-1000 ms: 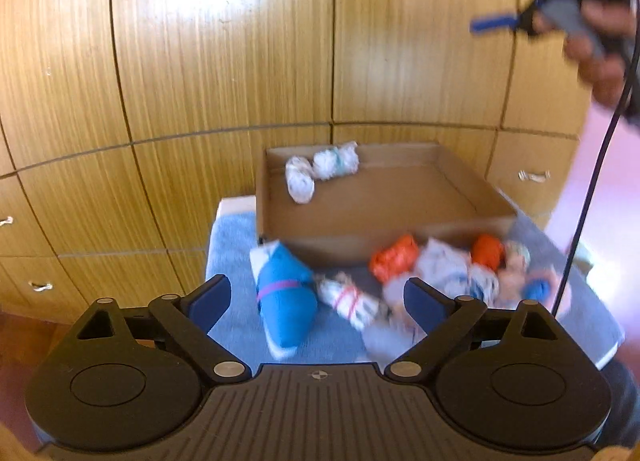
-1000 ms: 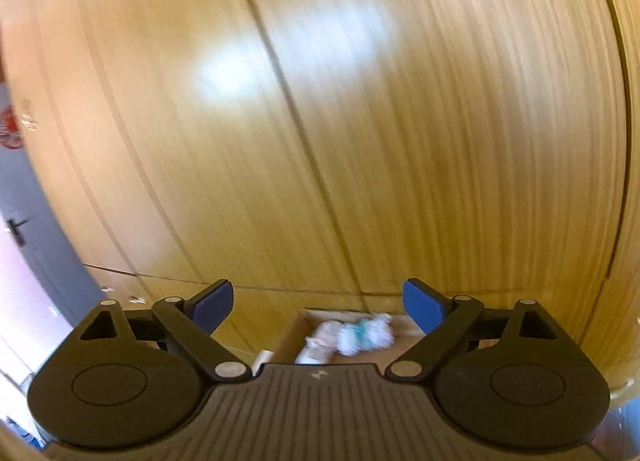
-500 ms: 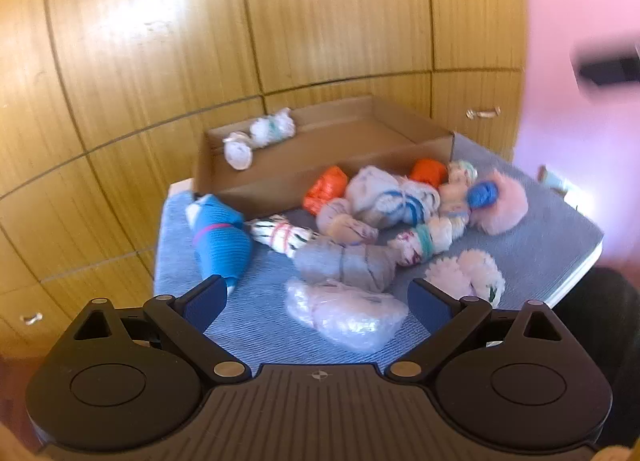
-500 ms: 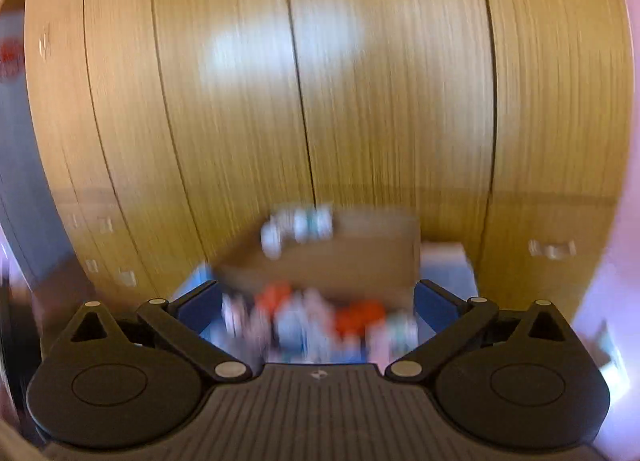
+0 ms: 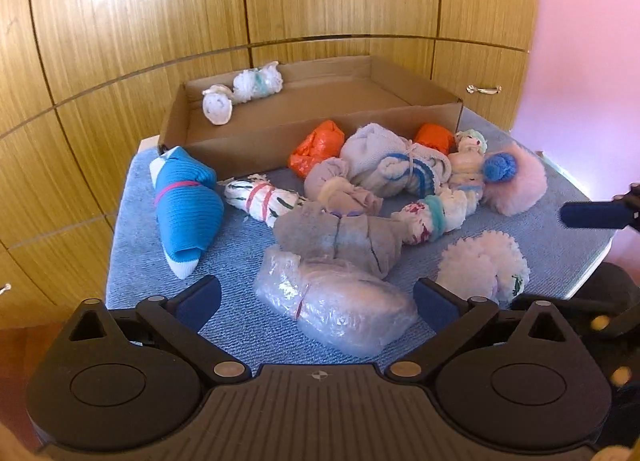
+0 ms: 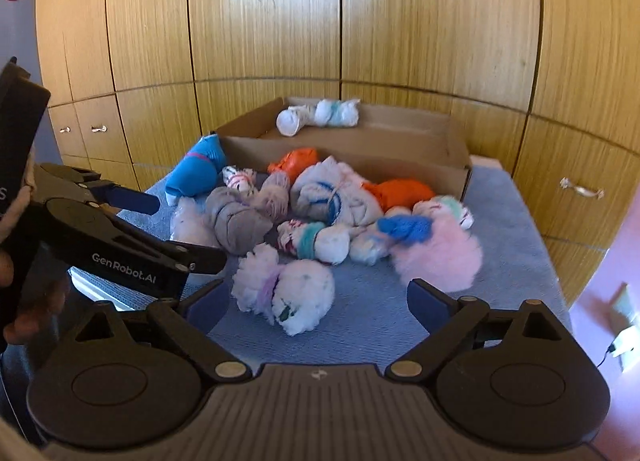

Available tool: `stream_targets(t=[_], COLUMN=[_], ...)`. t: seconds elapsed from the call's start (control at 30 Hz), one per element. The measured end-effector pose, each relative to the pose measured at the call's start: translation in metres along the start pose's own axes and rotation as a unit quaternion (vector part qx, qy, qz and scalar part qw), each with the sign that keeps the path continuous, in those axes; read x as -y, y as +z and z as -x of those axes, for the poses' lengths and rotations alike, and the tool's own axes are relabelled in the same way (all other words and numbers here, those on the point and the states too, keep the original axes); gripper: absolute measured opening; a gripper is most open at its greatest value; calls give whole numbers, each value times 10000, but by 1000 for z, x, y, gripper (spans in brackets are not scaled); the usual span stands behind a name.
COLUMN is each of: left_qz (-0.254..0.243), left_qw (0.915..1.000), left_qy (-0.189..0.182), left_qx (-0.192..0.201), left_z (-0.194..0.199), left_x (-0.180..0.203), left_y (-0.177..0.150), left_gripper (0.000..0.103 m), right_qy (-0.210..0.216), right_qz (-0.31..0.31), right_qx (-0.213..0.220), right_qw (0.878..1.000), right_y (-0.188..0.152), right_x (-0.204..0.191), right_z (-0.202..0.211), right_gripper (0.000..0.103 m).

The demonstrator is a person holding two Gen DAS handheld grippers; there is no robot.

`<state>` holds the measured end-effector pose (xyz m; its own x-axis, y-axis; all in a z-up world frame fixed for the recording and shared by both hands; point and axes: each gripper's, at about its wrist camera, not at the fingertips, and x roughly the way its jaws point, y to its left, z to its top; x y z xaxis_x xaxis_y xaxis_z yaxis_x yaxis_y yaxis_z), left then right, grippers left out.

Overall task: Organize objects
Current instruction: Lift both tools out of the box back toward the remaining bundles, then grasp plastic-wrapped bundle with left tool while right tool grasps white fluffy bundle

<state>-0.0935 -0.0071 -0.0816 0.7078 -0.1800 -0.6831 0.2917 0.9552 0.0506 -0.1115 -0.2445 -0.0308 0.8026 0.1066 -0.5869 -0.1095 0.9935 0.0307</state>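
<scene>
A blue carpeted tabletop [image 5: 136, 261] fills the middle of both views, backed by wooden cabinet doors [image 5: 140, 13]. In the left wrist view, the left gripper [image 5: 316, 299] sits at the bottom centre with its jaws spread wide and nothing between them; a clear plastic-wrapped bundle [image 5: 340, 307] lies on the cloth just beyond its fingertips. Left of centre lies a blue sock roll [image 5: 186, 209] bound with a pink band, and beside it a white striped roll [image 5: 262, 197]. A grey sock bundle [image 5: 340, 237] lies in the middle, with two orange rolls [image 5: 318, 147] behind it against the near wall of a shallow cardboard box [image 5: 256, 141]. Inside the box, at its upper left corner, rests one white sock bundle [image 5: 240, 91]. At the right of the frame are a fluffy pink sock [image 5: 520, 185] and, lower down, a fluffy white sock bundle [image 5: 484, 265]. In the right wrist view, the right gripper [image 6: 318, 299] is at the bottom centre, also wide open and holding nothing, with the fluffy white bundle [image 6: 288, 293] just beyond its fingertips. The left gripper's body appears at the left edge of that frame, above the table's corner.
</scene>
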Motion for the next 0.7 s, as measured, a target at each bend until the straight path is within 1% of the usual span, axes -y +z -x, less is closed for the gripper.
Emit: stream_targets(t=[0.03,0.07,0.13,0.17,0.23,0.37,0.47,0.53,0.57,0.63,0.7], left_qz=[-19,-45,-56,10,128,152,249,278,280,280,239], left_qw=[10000,10000,10000,10000,9999,9998,9994,9991,9991,9993,9996], left_qy=[-17,13,35,-7,-110,-118,-252,-320,-319,-248,-145], left_qx=[7,18,45,44,36,41,-4,-33,-33,-35,7], left_z=[-1,-2,-5,-5,-6,-3,-3,-4,-4,-6,-8], left_x=[0,0,-2,-6,-12,-21,-24,-24,-23,-23,-23], left_y=[0,0,1,1,1,-1,-1,-1,-1,0,0], left_gripper=[102,102,102,102,102,99,94,93,93,100,102], right_qy=[42,49,-30,-37,-23,-58,-58,-81,-81,-70,-74], right_qz=[-1,52,134,127,99,142,163,151,135,130,163], right_qx=[-29,-43,-14,-12,-36,9,-45,-81,-90,-122,-163], right_qw=[10000,10000,9999,9999,9999,9999,9998,9998,9998,9998,9997], right_y=[0,-2,-5,-5,-5,-6,-8,-8,-7,-7,-7], right_x=[-2,-3,-8,-9,-10,-14,-15,-14,-14,-14,-15], right_z=[-7,3,-3,-5,-8,-7,-10,-12,-12,-14,-17], right_gripper=[93,93,93,92,89,88,84,78,78,77,77])
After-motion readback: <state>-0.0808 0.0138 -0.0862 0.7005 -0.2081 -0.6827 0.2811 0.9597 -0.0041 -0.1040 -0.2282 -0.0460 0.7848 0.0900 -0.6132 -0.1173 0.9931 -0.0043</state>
